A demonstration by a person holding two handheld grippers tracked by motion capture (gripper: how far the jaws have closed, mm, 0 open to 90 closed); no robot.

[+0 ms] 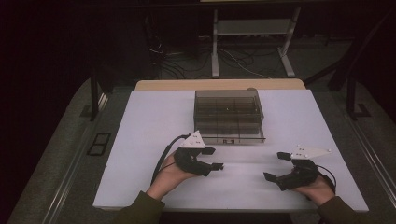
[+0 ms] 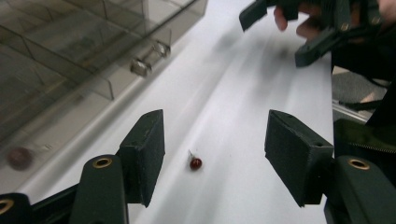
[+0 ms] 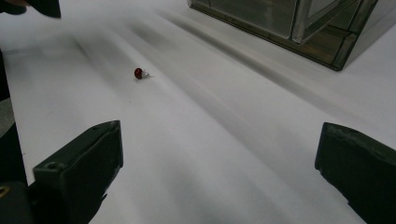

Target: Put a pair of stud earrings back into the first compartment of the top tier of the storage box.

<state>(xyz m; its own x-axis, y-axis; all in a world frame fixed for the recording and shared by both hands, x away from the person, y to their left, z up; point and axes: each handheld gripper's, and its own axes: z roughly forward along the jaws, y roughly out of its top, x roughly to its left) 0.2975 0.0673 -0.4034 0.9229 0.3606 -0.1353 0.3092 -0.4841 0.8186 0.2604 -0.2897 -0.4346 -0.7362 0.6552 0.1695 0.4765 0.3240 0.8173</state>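
A dim room with cables and a metal stand at the back surrounds a white tabletop, bare but for a few things. The thing in hand is a tiny red-headed pin, lying flat on the sheet in front of the clear compartment box and apart from it. In the left gripper view it sits on the surface between and just ahead of the two black jaws, touching neither.

It looks very light and rigid: a hard, glossy round head on a thin metal stem. The bead would likely roll or skate away under a glancing touch, and the stem is too fine to grip well against the flat surface. The best hold is probably across the head, with the pads coming down on either side and closing gently.

Its long axis runs from head to stem, level with the tabletop. In the right gripper view the stem points to the right of the head, roughly toward the box; in the left gripper view it points up and left, away from the camera.

The left tongs stand partly open and empty. The right tongs, well apart from the pin, gape wide and hold nothing.
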